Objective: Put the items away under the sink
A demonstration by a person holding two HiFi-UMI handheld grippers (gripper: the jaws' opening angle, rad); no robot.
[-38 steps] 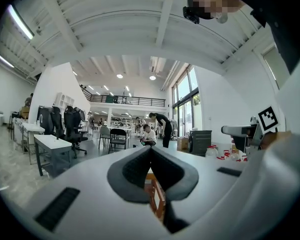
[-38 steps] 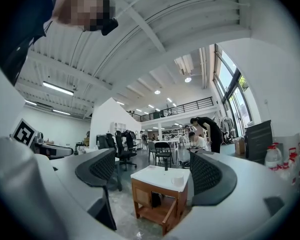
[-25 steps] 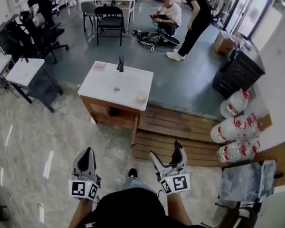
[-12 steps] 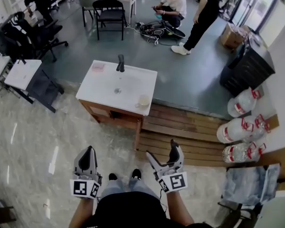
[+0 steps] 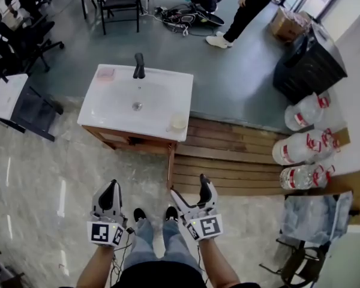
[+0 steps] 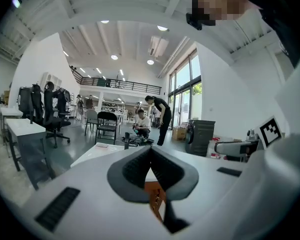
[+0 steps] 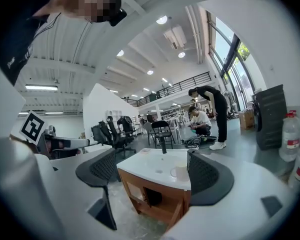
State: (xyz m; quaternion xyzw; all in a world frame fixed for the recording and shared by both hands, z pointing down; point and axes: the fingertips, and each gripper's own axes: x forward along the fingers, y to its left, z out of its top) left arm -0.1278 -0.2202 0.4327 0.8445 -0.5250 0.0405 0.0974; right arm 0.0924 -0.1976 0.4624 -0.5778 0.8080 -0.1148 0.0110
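Fingers (image 6: 132, 171): left gripper (image 5: 112, 189) pressed together, right gripper (image 5: 191, 191) spread. Both empty, held low, probably because nothing is within reach. Cup (image 5: 177, 122) on sink (image 5: 117, 110) corner, well ahead. Cabinet (image 5: 132, 140) beneath.

sink cabinet (image 7: 160, 210) interior too dark

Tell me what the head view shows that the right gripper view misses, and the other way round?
Only the head view shows the wearer's shoes and the wooden slats beside the cabinet. Only the right gripper view shows the ceiling lights and the balcony railing, and makes plain that the right tongs are open, holding nothing. Both show the white sink, its black tap, the cup on its corner and the big water bottles.
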